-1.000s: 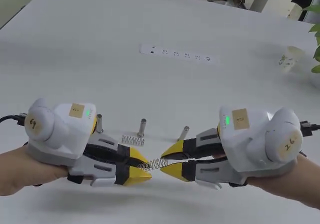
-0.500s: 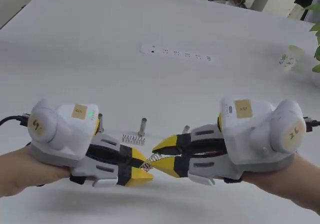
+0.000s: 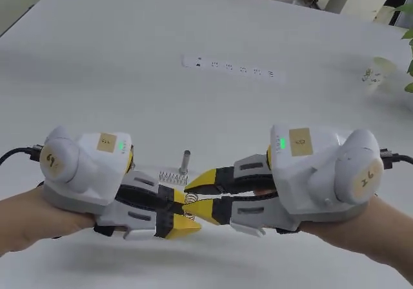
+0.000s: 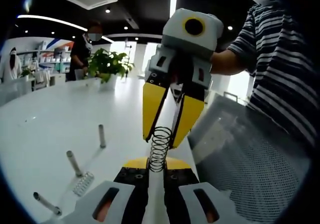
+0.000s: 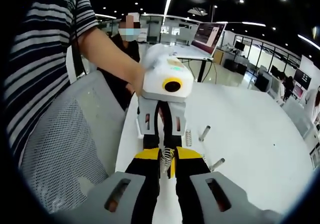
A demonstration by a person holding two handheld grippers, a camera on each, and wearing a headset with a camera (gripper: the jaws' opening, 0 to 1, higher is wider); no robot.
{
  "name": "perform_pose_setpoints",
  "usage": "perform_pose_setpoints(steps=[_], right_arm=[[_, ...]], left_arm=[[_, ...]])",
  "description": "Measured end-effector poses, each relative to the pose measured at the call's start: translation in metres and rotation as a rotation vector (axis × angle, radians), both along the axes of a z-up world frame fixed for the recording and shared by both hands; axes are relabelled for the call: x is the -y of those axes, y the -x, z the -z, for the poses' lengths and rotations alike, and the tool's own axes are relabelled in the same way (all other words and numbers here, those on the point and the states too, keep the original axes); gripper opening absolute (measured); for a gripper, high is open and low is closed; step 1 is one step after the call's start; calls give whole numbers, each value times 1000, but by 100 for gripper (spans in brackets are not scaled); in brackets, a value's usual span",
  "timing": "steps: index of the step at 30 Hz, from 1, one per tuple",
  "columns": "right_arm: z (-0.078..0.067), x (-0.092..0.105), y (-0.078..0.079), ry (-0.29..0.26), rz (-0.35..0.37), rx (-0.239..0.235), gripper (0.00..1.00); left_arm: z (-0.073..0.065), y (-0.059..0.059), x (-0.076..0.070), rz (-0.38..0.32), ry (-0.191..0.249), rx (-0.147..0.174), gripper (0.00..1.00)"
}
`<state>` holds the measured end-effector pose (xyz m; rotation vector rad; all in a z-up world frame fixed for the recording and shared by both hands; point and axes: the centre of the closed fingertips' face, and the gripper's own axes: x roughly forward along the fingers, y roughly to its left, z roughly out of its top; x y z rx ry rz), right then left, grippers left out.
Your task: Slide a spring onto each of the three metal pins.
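Head view puts both tools low in the middle of the frame, nose to nose above the white desk. The left gripper has its fingers pinched narrow on one end of a spring. The right gripper reaches right up to it.

A second ago the two noses stood apart with the spring bridging the gap. Since then the right gripper has pushed in from the right of the frame, so its yellow fingers now overlap the left ones. The spring shows as just a few coils between them.

Left gripper view agrees: the spring rises from the left fingers at the bottom of the frame. Its far end sits between the right fingers, which flank it closely. Whether they actually press on it I cannot tell.

This reads as a hand-over or re-grip in mid-air, so the threading itself is probably not yet begun. In the head view a second spring lies on the desk just above the fingertips, beside one of the metal pins, which stands upright. Left gripper view shows all three pins at lower left, none wearing a spring. One gripper will likely have to let go so an open end of the spring can be lined up over a pin.
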<state>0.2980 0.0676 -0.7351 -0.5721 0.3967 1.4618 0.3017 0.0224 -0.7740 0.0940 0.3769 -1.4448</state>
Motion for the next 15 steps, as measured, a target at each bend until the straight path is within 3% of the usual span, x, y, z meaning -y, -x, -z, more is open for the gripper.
perform_pose_setpoints(steps=[15], right_arm=[[-1,1,-1,1,4,-9,8]], left_arm=[[0,0,-1,-8,-3,-3,3]])
